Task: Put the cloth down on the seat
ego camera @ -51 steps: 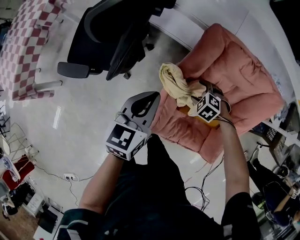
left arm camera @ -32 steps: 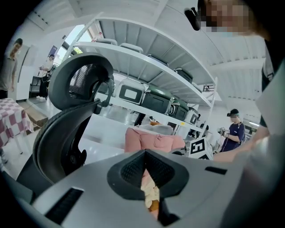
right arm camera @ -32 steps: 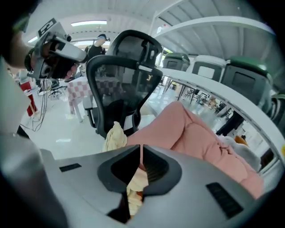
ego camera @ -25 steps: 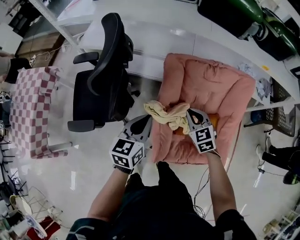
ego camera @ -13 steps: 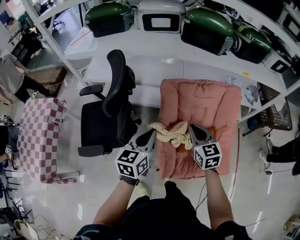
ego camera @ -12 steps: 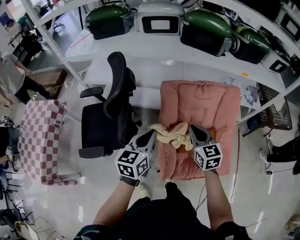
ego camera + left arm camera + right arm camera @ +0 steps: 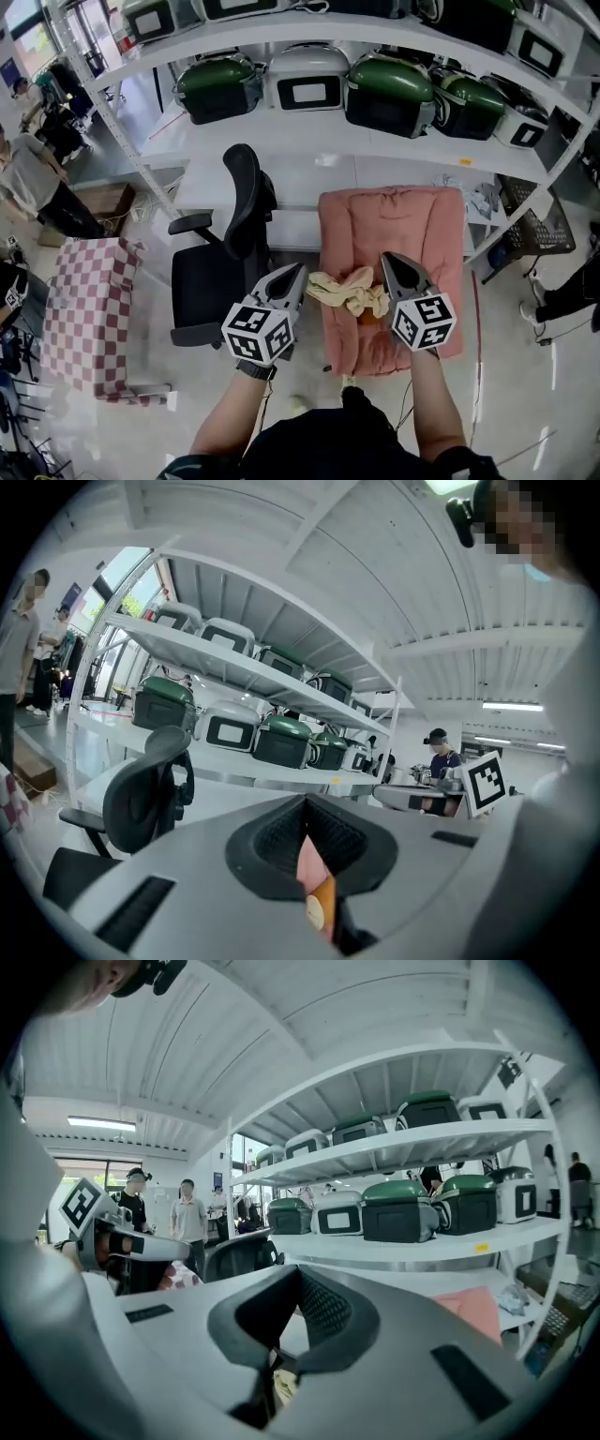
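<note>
Over one pink seat (image 7: 394, 220), one cloth (image 7: 345, 291)

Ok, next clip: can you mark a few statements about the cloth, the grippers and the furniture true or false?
1. The cloth lies spread flat on the pink seat. False: the cloth hangs bunched between the tips of the left gripper and the right gripper, over the pink seat.
2. In the head view, the black office chair stands left of the pink seat. True.
3. The right gripper's jaws stand wide open. False: they are shut on the cloth.
4. Green and white cases sit on the shelf beyond the seat. True.
5. The checked stool stands right of the pink seat. False: the checked stool is at the far left, past the office chair.
</note>
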Tool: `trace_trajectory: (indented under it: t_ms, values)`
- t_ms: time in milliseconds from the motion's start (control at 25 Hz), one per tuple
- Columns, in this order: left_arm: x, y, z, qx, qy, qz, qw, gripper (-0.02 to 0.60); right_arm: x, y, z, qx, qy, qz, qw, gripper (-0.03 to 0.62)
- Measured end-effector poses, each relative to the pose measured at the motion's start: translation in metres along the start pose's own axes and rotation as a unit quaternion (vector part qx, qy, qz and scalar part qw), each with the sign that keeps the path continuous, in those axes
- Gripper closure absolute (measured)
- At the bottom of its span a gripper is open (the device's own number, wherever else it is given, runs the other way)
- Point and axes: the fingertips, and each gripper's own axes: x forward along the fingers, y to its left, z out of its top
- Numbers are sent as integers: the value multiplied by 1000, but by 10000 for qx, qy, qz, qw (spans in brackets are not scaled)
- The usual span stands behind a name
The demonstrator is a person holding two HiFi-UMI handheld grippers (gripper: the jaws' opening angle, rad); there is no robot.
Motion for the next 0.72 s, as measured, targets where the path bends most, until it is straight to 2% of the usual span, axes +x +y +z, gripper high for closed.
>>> trace_trajectory:
  t_ms: [360, 720]
  values:
    - [-38, -12, 53, 293, -468, 84, 9984, 575, -36, 12, 43, -69, -481, -192, 9986, 589]
    - [-65, -13, 87, 528, -843, 236, 9948, 575, -57, 24, 75, -148, -819, -174, 9964, 589]
